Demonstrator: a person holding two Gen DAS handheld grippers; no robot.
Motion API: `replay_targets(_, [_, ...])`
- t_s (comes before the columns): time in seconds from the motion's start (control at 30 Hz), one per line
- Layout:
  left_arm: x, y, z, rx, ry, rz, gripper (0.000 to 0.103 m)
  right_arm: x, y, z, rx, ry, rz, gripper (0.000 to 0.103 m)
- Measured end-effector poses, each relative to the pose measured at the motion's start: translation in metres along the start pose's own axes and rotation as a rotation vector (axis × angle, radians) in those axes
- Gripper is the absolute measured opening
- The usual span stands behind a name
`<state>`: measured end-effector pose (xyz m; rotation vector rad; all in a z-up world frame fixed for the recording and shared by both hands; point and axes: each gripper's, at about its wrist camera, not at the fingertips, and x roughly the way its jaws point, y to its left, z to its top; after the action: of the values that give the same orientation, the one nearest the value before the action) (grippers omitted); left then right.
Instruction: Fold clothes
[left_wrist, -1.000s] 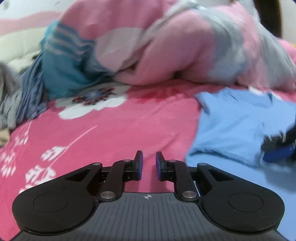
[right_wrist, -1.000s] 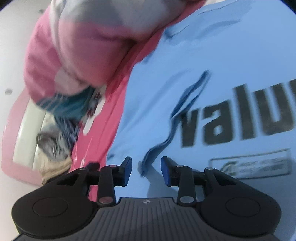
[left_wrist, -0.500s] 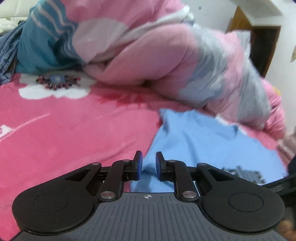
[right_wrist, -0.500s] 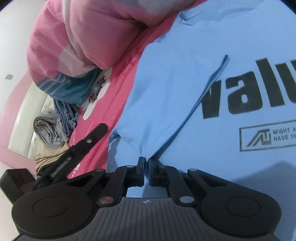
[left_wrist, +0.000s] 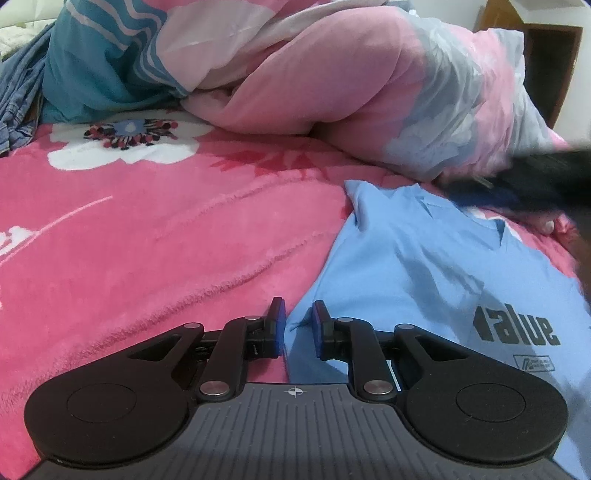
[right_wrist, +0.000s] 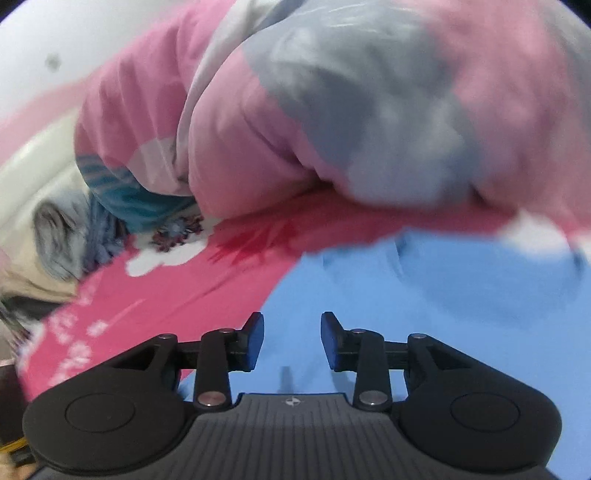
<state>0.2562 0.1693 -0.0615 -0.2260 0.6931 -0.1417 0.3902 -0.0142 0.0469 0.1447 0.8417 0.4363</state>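
Note:
A light blue T-shirt (left_wrist: 443, 280) printed "value" lies flat on the pink bed cover. My left gripper (left_wrist: 297, 325) hovers low over the shirt's left edge, its jaws a narrow gap apart, and nothing is pinched between the pads. In the right wrist view the shirt (right_wrist: 406, 295) fills the lower right under my right gripper (right_wrist: 291, 332). Its jaws are opening and nothing is between them. The picture there is smeared by motion. In the left wrist view the right gripper (left_wrist: 535, 181) is a dark blur over the shirt's collar end.
The pink flowered bed cover (left_wrist: 147, 240) spreads left of the shirt. A heaped pink and grey duvet (left_wrist: 332, 85) lies along the far side. Crumpled grey and blue clothes (right_wrist: 62, 236) are piled at the far left. A brown door (left_wrist: 546, 48) stands at the top right.
The right gripper was shut on the shirt's sleeve hem half a second ago; it has let go, opened and lifted toward the collar. The left gripper swung right to the shirt's edge.

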Motion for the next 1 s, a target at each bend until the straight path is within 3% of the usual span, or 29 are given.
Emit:
replay_targets(0.17, [0.002, -0.001, 0.0, 0.018, 0.006, 0.002, 0.017, 0.07, 0.001, 0.042, -0.094, 0.06, -0.06, 0.034])
replay_targets(0.27, [0.002, 0.0, -0.001, 0.018, 0.007, -0.003, 0.017, 0.095, -0.01, 0.051, -0.056, 0.107, -0.084, 0.033])
replay_targets(0.37, [0.002, 0.0, -0.001, 0.02, 0.007, -0.002, 0.017, 0.104, -0.021, 0.048, -0.006, 0.18, -0.044, 0.031])
replay_targets(0.4, [0.002, 0.0, -0.001, 0.021, 0.007, -0.002, 0.017, 0.104, -0.022, 0.046, -0.006, 0.186, -0.039, 0.024])
replay_targets(0.43, [0.002, 0.0, -0.001, 0.021, 0.006, -0.001, 0.017, 0.103, -0.023, 0.045, -0.003, 0.18, -0.04, 0.004])
replay_targets(0.7, [0.002, -0.002, -0.002, 0.037, 0.009, 0.011, 0.017, 0.071, -0.04, 0.033, 0.213, -0.021, 0.013, 0.004])
replay_targets(0.87, [0.001, -0.001, -0.002, 0.04, 0.009, 0.011, 0.017, 0.098, -0.047, 0.03, 0.285, -0.069, 0.056, 0.005])
replay_targets(1.0, [-0.001, -0.001, -0.002, 0.038, 0.007, 0.008, 0.017, 0.109, -0.058, 0.033, 0.322, -0.119, 0.009, 0.006])
